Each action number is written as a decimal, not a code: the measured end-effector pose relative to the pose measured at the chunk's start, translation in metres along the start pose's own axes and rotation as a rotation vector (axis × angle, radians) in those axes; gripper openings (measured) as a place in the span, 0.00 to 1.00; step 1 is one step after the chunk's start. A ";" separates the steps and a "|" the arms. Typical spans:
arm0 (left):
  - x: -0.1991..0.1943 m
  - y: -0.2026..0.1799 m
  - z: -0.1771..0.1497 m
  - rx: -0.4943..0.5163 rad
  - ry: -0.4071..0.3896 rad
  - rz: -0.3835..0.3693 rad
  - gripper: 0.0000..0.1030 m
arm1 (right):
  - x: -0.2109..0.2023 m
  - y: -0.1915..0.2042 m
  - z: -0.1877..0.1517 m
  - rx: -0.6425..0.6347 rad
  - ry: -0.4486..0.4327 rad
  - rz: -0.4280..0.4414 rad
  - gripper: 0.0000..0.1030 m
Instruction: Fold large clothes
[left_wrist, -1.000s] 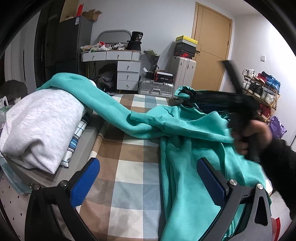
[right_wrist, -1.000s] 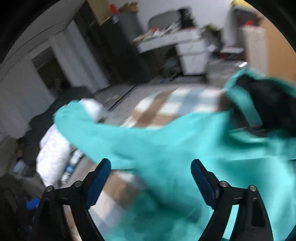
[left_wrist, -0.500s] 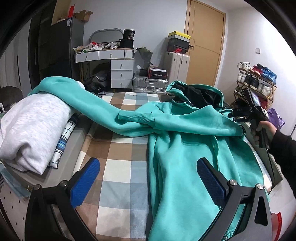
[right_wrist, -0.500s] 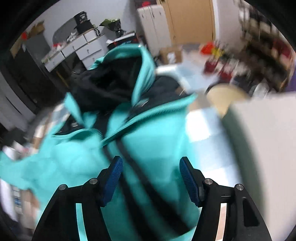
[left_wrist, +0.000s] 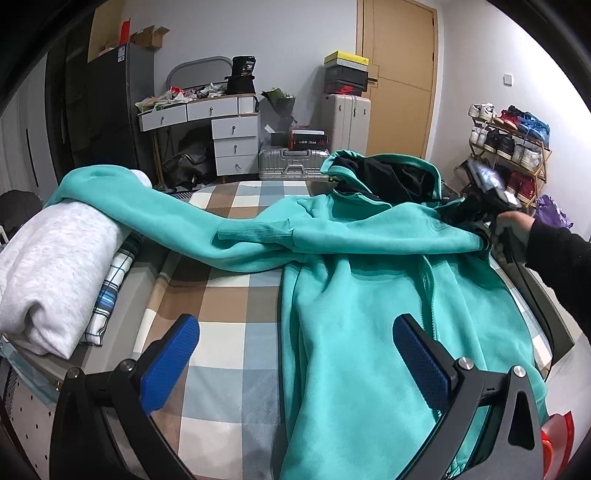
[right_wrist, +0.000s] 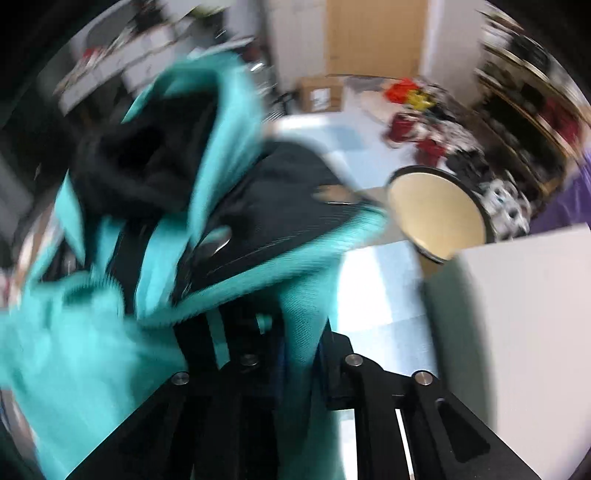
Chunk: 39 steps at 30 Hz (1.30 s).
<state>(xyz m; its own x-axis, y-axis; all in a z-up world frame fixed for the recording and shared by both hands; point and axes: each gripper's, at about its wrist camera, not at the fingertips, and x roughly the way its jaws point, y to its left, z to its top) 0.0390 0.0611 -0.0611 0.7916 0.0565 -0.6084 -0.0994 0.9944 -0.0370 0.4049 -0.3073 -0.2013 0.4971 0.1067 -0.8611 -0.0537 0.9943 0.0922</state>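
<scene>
Left wrist view
Hoodie: the teal hoodie (left_wrist: 369, 295) lies front-up on the checked bed (left_wrist: 221, 302), hood toward the door, one sleeve (left_wrist: 155, 206) stretched out over the grey folded pile (left_wrist: 48, 258) at the bed's side.
Left gripper: the left gripper (left_wrist: 295, 354) hangs released above the hoodie's lower body, blue pads wide apart, nothing between them.
Right hand: the person's right hand (left_wrist: 511, 225) is at the far shoulder edge, near the bed's rim.
Risk: with the lower body unpinned, a pull from the shoulder could drag the whole garment sideways instead of folding it; the draped sleeve could tug the grey pile off balance.

Right wrist view
Right gripper: the right gripper (right_wrist: 295, 332) is closing on teal fabric near the black-lined hood (right_wrist: 140, 166); cloth sits pinched between the jaws, though the picture is blurred.
Risk: the bite looks thin and close to the edge, so it may slip out, or catch the black lining along with the shell and twist the fold.
Bed edge: bare floor (right_wrist: 369, 295) shows just beside the shoulder; a loose corner may slide off.
</scene>
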 end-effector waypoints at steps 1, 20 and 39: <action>0.001 -0.001 0.000 0.002 0.003 -0.002 0.99 | -0.008 -0.018 0.003 0.077 -0.024 0.061 0.11; -0.001 -0.006 -0.002 -0.008 0.011 -0.055 0.99 | -0.120 0.027 -0.037 -0.178 -0.296 0.067 0.69; -0.017 0.023 0.000 -0.067 -0.069 -0.077 0.99 | -0.074 0.030 -0.077 -0.180 -0.059 -0.005 0.36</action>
<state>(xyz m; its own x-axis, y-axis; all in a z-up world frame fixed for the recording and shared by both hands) 0.0234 0.0826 -0.0515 0.8379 -0.0112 -0.5456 -0.0749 0.9880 -0.1353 0.2995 -0.2850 -0.1736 0.5474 0.1066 -0.8301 -0.2024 0.9793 -0.0076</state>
